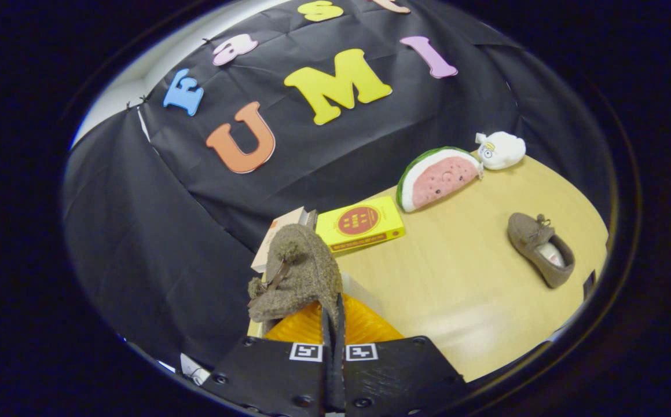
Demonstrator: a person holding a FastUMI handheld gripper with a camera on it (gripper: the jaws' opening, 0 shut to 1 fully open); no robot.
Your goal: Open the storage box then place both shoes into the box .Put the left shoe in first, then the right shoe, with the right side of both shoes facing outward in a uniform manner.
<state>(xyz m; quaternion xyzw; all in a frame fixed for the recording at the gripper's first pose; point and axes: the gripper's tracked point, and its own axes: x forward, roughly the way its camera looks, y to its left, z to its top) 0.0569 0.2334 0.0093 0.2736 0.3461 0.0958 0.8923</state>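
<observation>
Gripper tilted, pinching brown shoe aloft.

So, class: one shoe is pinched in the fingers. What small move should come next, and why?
Probably lower the brown shoe toward the orange surface just below it, fingers kept shut: it hangs gripped above that surface, while the other shoe waits on the table.
</observation>
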